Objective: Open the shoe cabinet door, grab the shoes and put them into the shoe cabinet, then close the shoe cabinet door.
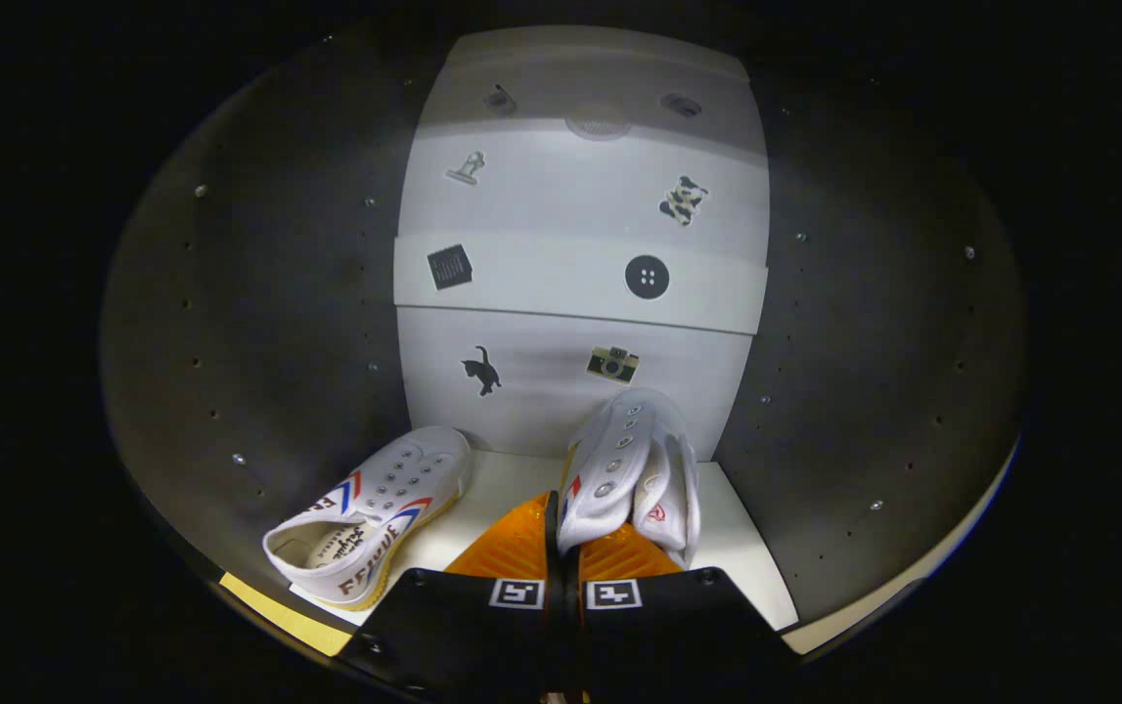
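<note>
Gripper (565,548) is inside the shoe cabinet (257,323) w/ its jaws pinched nearly together, holding the side wall of a white canvas shoe (624,464) between the two fingers. That shoe is tipped up on its side, row of round metal eyelets facing the camera, tongue flopped to the right w/ a small red mark on it, can't make out what it says.

Second white shoe (375,513) sits flat on the cabinet floor (497,489) to the left of the fingers, not touching the held one. Same canvas look, eyelets w/o laces, red and blue chevron stripes on the side, yellowish rubber sole edge. There's dark lettering along the side and script on the insole but tbh it's too warped to read properly.

Cabinet interior: dark matte side walls w/ rows of small shelf-pin holes and a few screws, pale floor panel. Back panel (580,274) is white-ish, in stepped horizontal bands, w/ stickers: a black cat (483,371), a little camera (612,364), a round button (647,277), a dark square thing (450,266), a spotted figure (683,200) and a small stamp-like shape (467,167).
</note>
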A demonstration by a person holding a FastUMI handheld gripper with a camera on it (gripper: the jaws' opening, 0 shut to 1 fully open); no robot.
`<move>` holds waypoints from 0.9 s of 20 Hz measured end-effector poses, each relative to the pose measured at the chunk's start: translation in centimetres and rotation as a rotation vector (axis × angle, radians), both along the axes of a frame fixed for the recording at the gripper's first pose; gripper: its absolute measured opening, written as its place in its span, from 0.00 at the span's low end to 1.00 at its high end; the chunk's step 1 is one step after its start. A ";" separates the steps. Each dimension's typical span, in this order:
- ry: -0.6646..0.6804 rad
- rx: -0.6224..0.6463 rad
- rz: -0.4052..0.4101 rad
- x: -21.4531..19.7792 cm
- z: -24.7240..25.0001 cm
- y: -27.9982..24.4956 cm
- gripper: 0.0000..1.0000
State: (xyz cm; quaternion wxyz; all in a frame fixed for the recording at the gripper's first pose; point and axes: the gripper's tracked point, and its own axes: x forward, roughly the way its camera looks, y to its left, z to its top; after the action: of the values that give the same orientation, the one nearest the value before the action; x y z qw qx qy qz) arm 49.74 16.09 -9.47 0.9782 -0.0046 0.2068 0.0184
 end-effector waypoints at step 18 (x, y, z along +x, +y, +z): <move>0.127 0.120 0.038 -0.4 -2.7 3.2 0.39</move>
State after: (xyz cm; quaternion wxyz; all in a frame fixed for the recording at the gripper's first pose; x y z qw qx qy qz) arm 49.37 19.28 -12.22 0.9611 0.0512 0.2667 0.0497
